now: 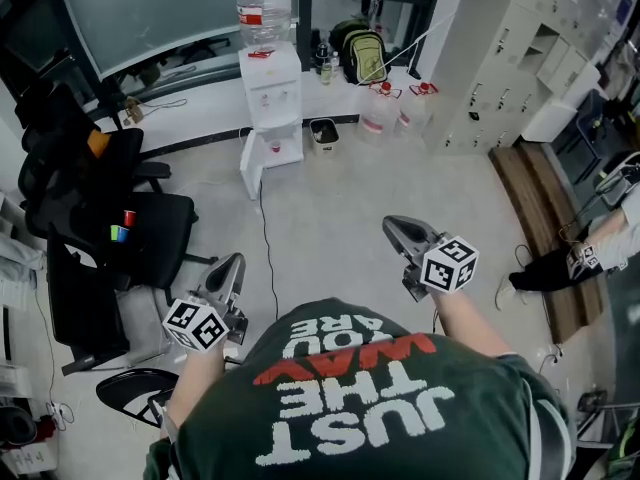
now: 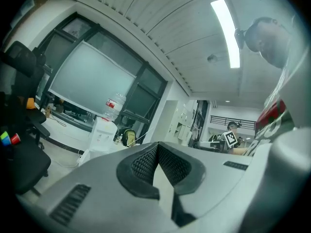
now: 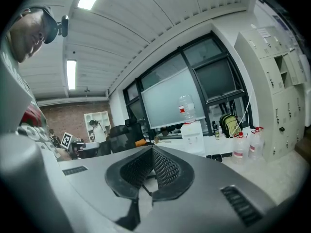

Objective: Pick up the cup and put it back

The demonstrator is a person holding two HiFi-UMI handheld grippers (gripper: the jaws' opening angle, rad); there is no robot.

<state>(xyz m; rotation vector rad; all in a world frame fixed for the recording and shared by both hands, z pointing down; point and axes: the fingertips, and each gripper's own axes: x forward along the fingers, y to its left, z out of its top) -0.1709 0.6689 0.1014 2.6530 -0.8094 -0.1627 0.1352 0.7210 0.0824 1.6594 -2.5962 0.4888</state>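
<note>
**Head view:** The left claw [image 1: 234, 261] and right claw [image 1: 393, 225] are both shut, hold nothing, and are held out over bare floor. What I take for the cup [image 1: 128, 218] is a small red thing near the middle of the seat of a black chair [image 1: 165, 243]. It is well apart from both claws, with a green-and-blue thing [image 1: 118, 233] just beside it. The cup looks taller than wide, so its long axis is probably upright, but it is too small to tell which way the mouth faces.

- A claw reaching in could knock the neighbouring thing.
- The soft swivel seat could let the cup tip.
- A cable [image 1: 266, 243] crosses the floor nearby.

**Left gripper view:** The left claw's [image 2: 156, 148] pads meet at the tip with nothing between them. The cup [image 2: 15, 139] shows far left, its shape unclear.

**Right gripper view:** The right claw [image 3: 151, 152] is fully closed and empty. The cup is not in view.
</note>
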